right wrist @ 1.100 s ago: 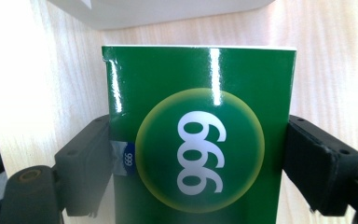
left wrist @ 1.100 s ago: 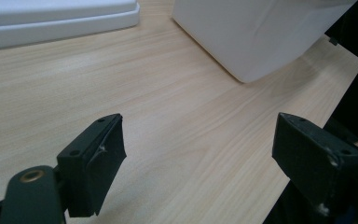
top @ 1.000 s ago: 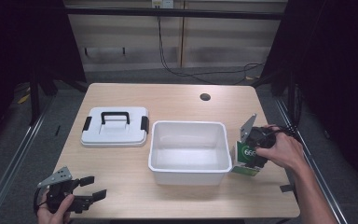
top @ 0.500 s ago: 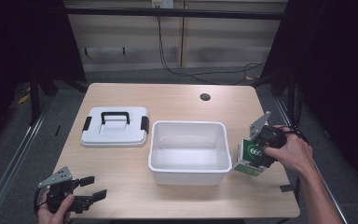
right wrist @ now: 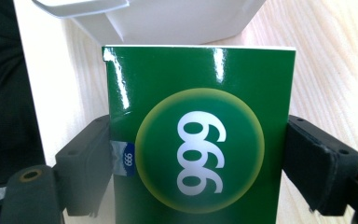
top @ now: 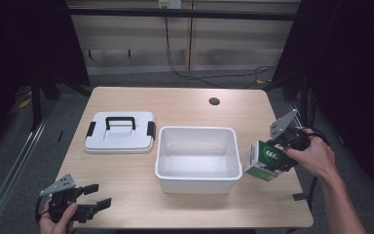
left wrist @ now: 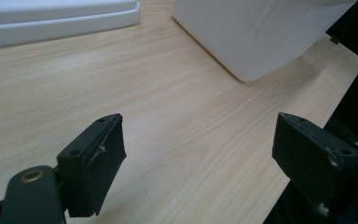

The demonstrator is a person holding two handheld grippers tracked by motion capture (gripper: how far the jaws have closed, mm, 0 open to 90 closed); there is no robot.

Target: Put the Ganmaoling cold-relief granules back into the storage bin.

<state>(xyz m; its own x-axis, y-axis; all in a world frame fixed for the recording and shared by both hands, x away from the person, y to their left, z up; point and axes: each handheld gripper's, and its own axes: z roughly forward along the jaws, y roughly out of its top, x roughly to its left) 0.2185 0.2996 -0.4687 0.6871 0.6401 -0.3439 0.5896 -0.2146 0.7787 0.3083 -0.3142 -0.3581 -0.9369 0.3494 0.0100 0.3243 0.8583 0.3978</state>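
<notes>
Green box (right wrist: 200,140) clamped in right tool (right wrist: 198,158)

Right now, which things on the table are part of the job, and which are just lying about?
In the job:
green box, clamped in the right gripper
white bin beside it

Lying about:
white lid
left gripper, open over bare table
</notes>
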